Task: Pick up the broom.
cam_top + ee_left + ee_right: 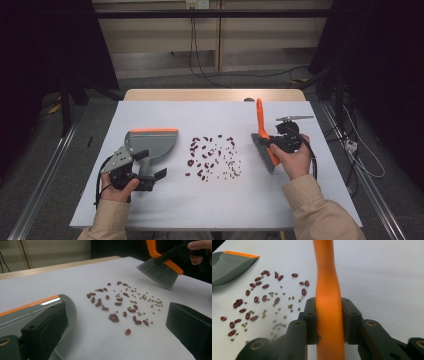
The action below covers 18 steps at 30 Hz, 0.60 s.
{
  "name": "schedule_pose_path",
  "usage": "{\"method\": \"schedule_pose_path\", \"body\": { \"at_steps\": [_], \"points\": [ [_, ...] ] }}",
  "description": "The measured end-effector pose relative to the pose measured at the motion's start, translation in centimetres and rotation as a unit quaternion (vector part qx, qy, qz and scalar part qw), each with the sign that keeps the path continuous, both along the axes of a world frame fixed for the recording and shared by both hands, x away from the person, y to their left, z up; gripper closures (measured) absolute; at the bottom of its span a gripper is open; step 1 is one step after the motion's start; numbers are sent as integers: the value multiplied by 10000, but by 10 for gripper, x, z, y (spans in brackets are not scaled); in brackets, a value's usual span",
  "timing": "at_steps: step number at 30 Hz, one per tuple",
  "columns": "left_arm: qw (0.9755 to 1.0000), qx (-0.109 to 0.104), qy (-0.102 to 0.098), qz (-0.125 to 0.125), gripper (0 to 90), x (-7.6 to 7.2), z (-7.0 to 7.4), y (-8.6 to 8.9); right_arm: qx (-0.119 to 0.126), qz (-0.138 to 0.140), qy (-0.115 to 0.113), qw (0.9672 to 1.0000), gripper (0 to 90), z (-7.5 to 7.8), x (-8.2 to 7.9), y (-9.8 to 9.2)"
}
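A grey dustpan [152,141] with an orange front lip lies on the white table [150,210] at the left. My left gripper [150,166] sits at its rear end, jaws wide apart. In the left gripper view its left jaw lies over the dustpan [25,312], and bare table shows between the jaws of the left gripper [116,320]. Several red beans and small green ones [212,156] are scattered mid-table. My right gripper [272,141] is shut on the brush's [260,125] orange handle [327,277], with the grey bristles [160,273] down, just right of the beans [122,305].
The table's far edge is bare wood [215,94]. Cables run across the floor [360,150] to the right and behind. Open white surface lies in front of the beans [262,300] and along the near edge.
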State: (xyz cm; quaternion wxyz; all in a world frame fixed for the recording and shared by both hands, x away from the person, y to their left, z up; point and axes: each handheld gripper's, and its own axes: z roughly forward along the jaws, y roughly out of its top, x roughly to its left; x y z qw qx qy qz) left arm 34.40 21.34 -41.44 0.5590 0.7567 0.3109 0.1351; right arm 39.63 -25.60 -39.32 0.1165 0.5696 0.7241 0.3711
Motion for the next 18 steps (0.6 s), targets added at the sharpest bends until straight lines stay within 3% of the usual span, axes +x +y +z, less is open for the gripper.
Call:
{"method": "schedule_pose_path", "body": {
  "at_steps": [8,18],
  "points": [
    [10000,11,26,15,36,2,-2,1,-175,-68,33,9998,700,-12,17,12],
    [10000,-7,63,26,36,4,-5,1,-325,-101,0,9994,687,-19,23,13]
  ]
}}
